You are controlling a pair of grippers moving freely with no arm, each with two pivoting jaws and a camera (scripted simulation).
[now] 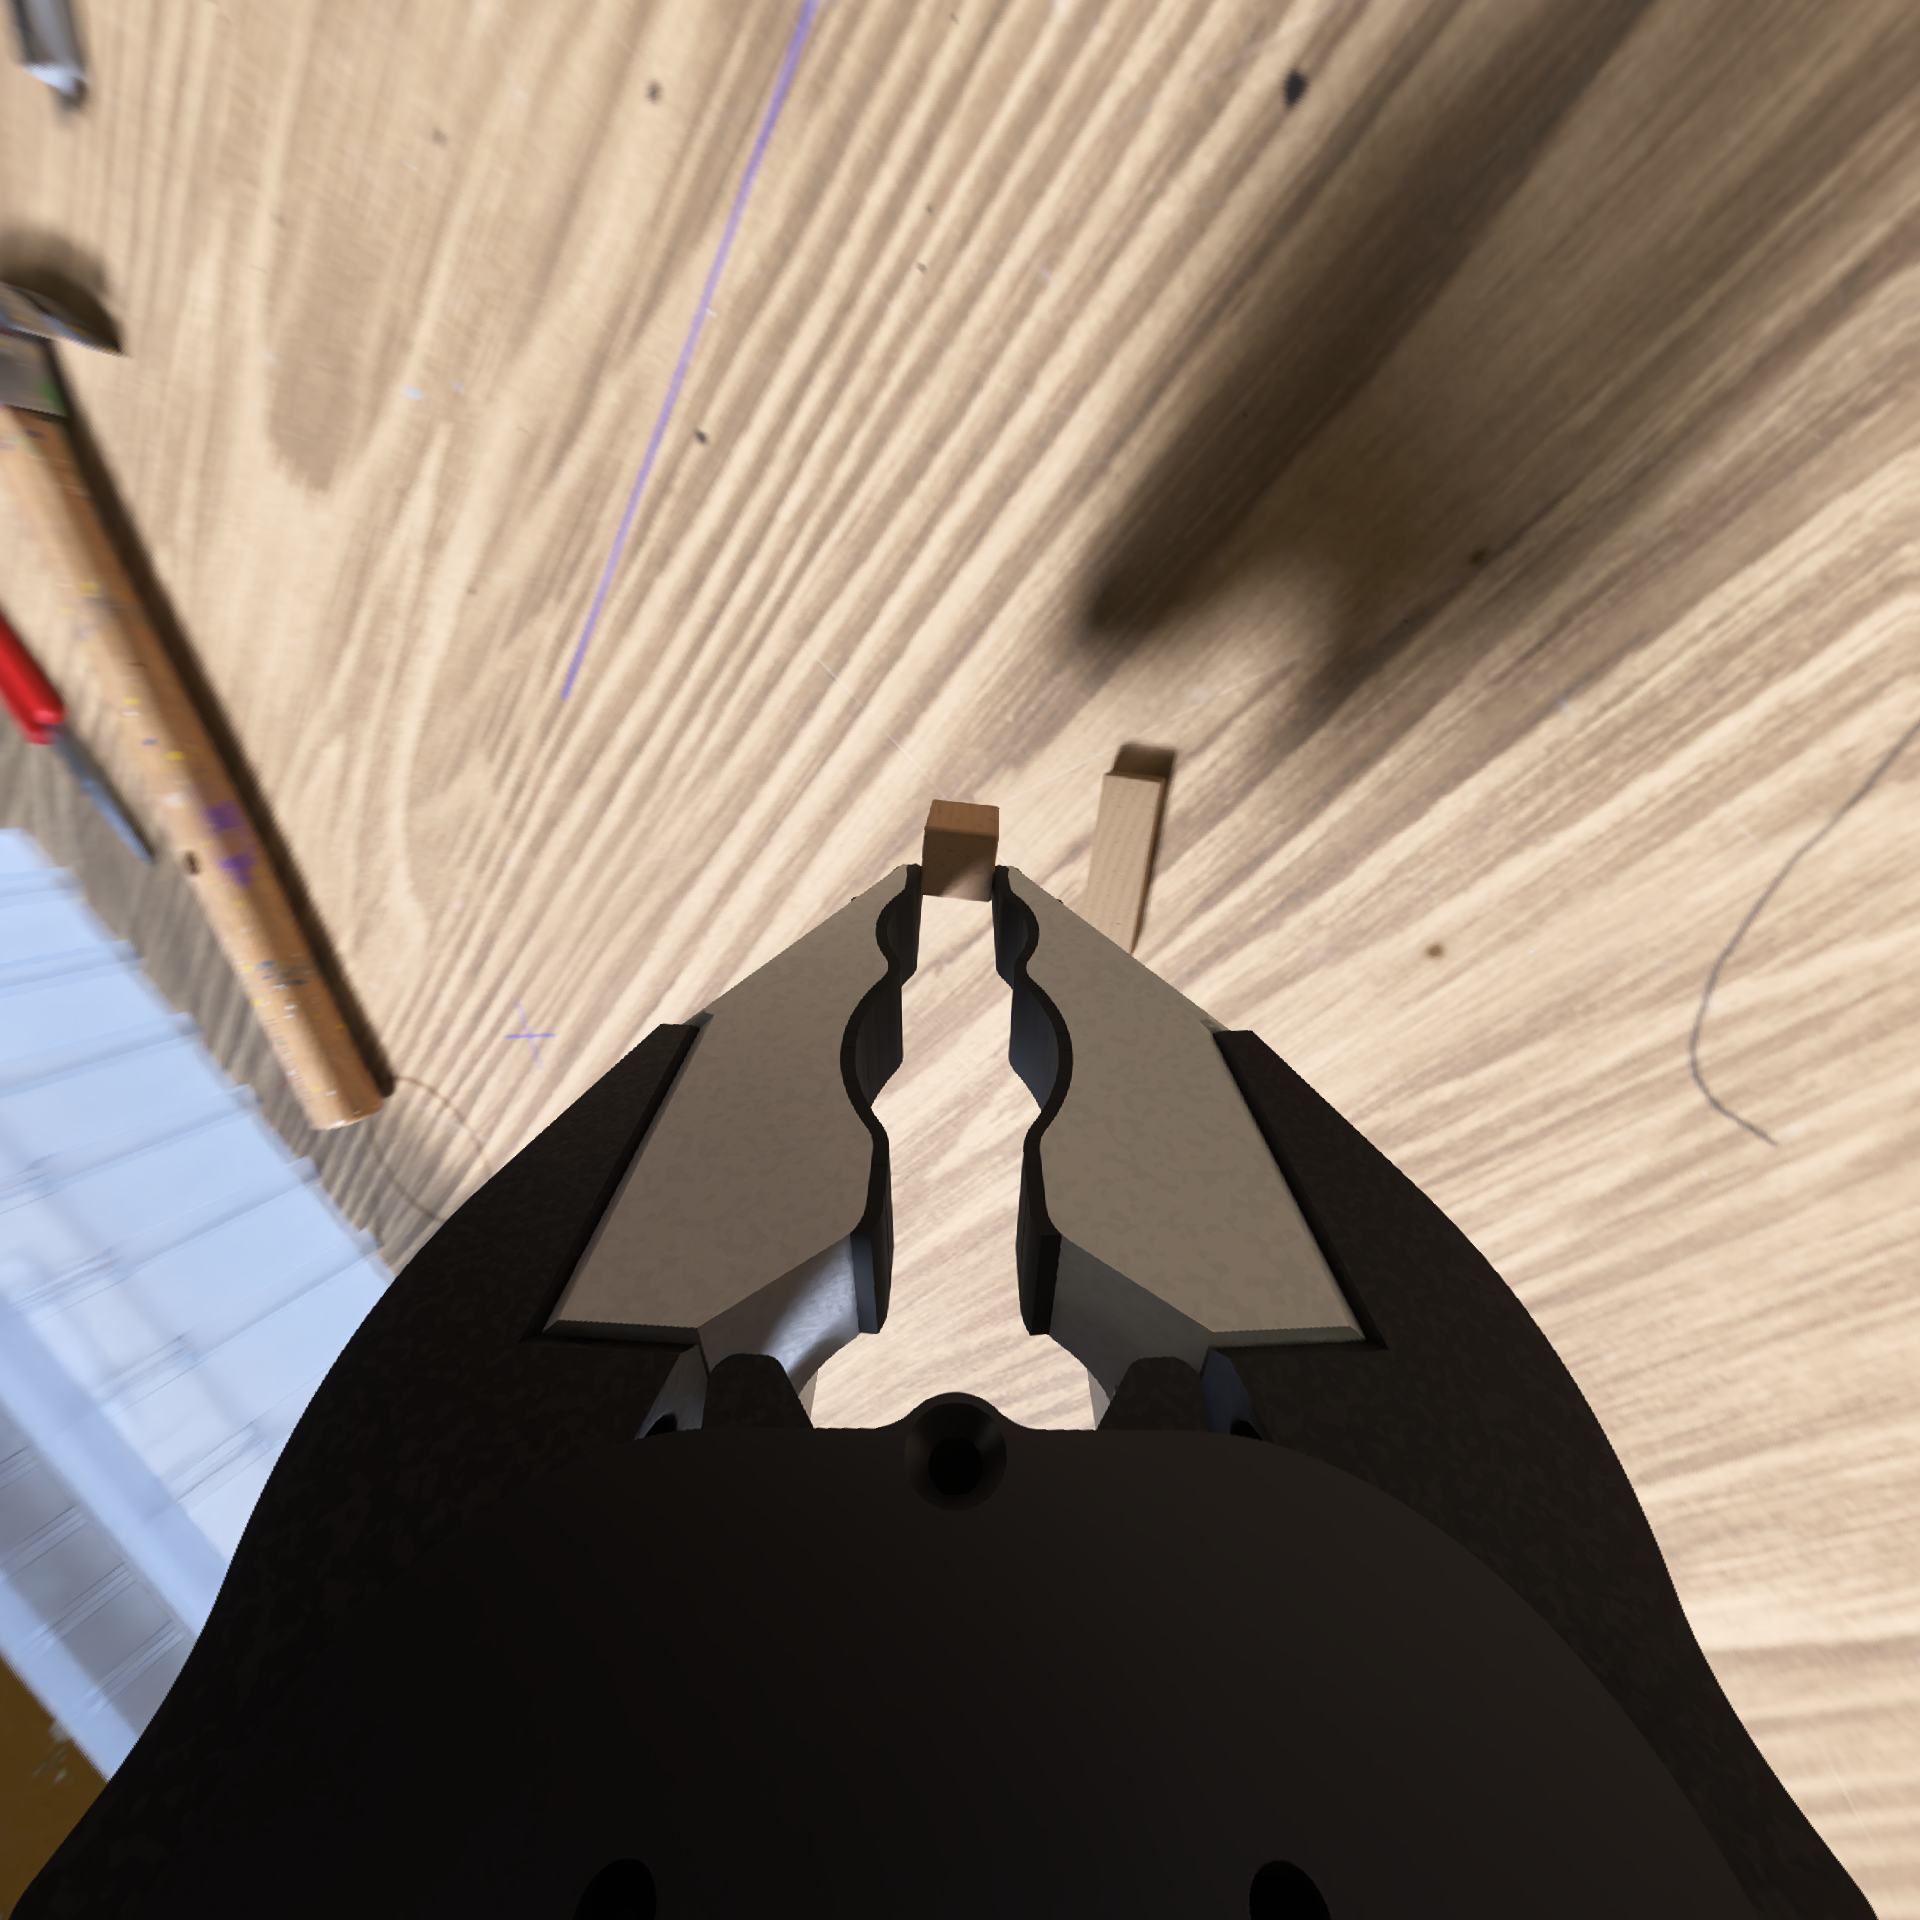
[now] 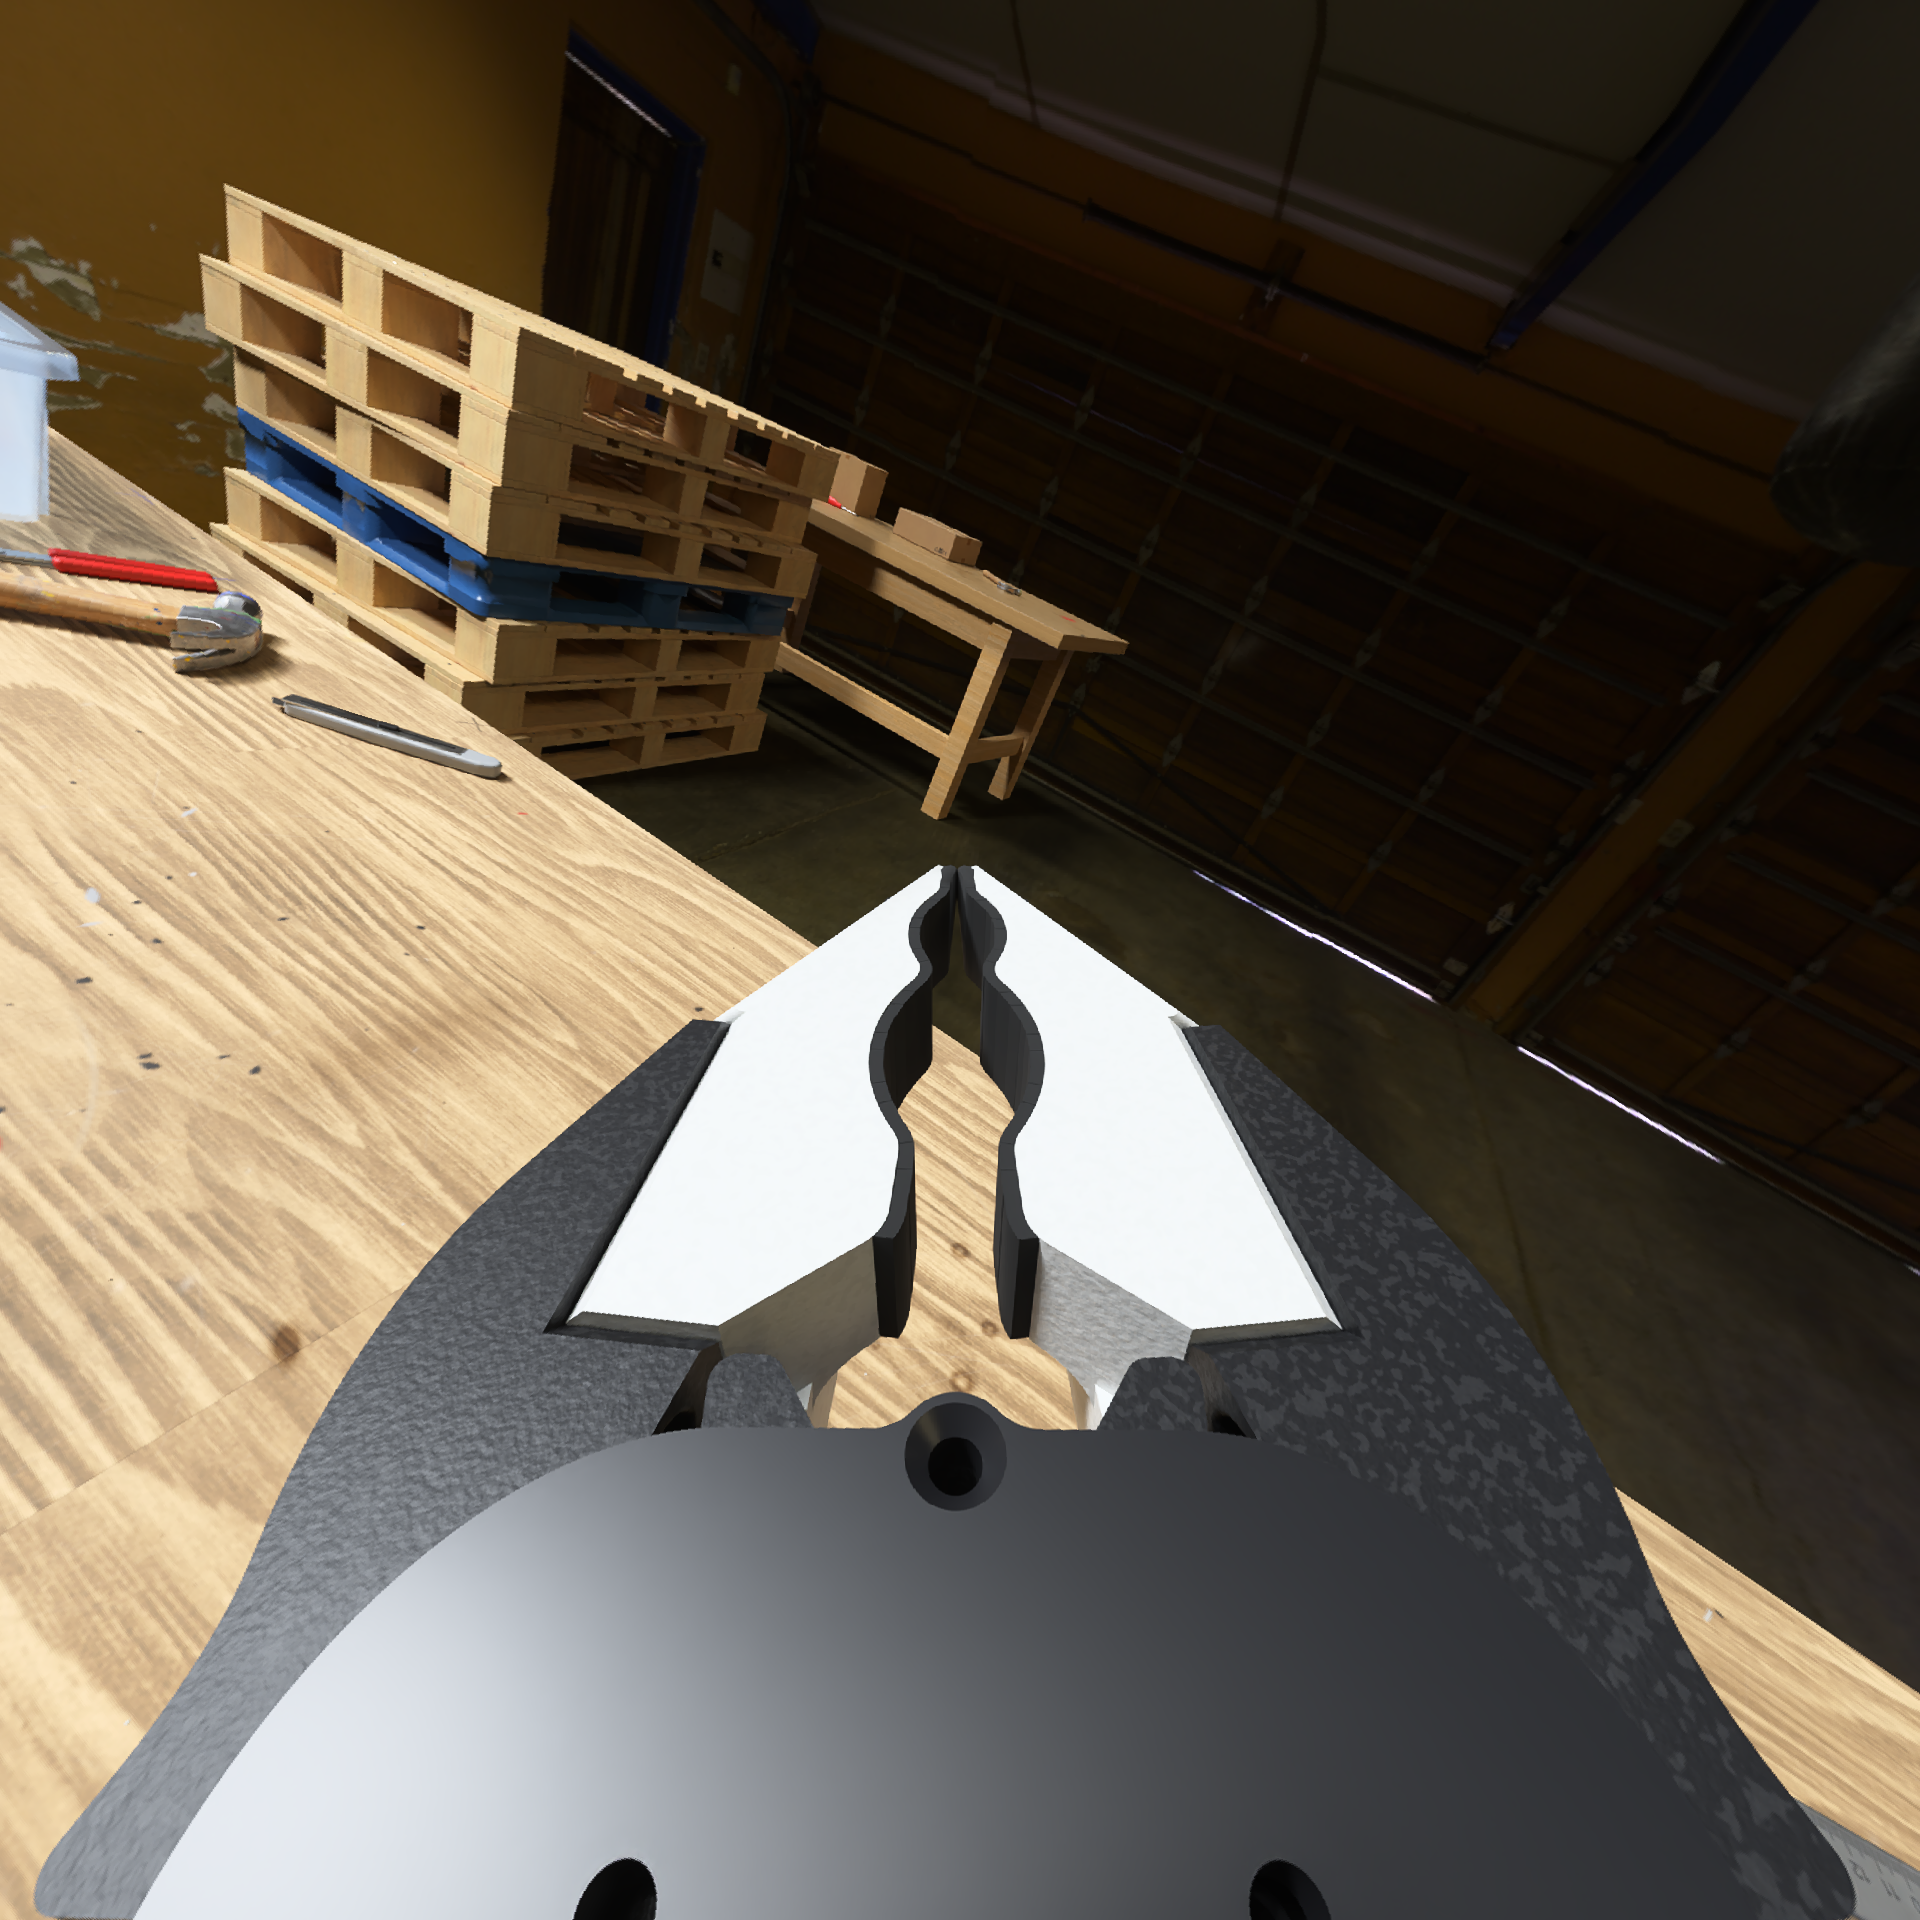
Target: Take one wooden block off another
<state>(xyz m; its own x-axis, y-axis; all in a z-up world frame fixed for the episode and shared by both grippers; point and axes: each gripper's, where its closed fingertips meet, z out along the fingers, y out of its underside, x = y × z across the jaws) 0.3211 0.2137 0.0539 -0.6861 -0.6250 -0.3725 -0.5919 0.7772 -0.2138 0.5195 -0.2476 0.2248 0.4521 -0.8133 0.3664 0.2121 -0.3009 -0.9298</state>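
Observation:
In the left wrist view my left gripper point(image 1: 958, 883) is shut on a small brown wooden block point(image 1: 961, 847), pinched between the fingertips above the wooden table point(image 1: 1351, 1143). A paler, longer wooden block point(image 1: 1127, 836) lies on the table just to the right of the gripper, apart from the brown one; its near end is hidden behind the right finger. In the right wrist view my right gripper point(image 2: 957, 873) is shut and empty, pointing past the table edge toward the dark room. Neither block shows in that view.
A hammer point(image 1: 177, 748) point(image 2: 156, 618) and a red-handled tool point(image 1: 31, 686) point(image 2: 125, 567) lie at the table's left side. A grey utility knife point(image 2: 390, 736) lies near the table edge. Stacked pallets point(image 2: 499, 499) and a wooden bench point(image 2: 956, 613) stand beyond the table.

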